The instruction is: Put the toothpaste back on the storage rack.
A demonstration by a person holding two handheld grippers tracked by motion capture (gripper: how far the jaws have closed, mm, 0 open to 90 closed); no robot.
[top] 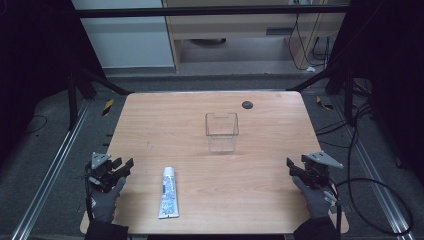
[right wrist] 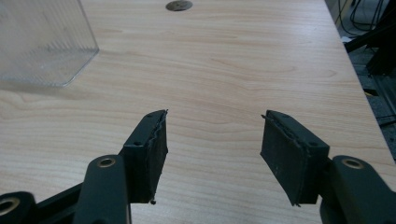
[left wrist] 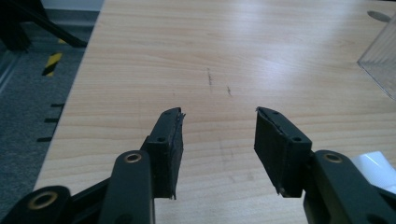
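i've got both grippers parked at the near corners of the tabletop [top: 150, 120], which keeps them out of the working middle. the left gripper [top: 126, 167] sits at the near left edge, its jaws about half spread with nothing but bare wood between them. the right gripper [top: 292, 166] mirrors it at the near right edge, jaws parted to a similar gap and just as empty.

the toothpaste tube [top: 168, 192] lies flat near the front edge, just beside my left gripper, cap end pointing away from me toward the clear plastic container [top: 221, 131]. that container stands upright and open-topped around the centre, well apart from both grippers, so i'd judge it's the drop spot for the tube.

room is generous: open wood on all sides of the container, and a clear lane from tube to container. the tube is near the front edge, so i'd judge a clumsy nudge could push it off. a small dark disc [top: 247, 104] sits far back, out of the way.
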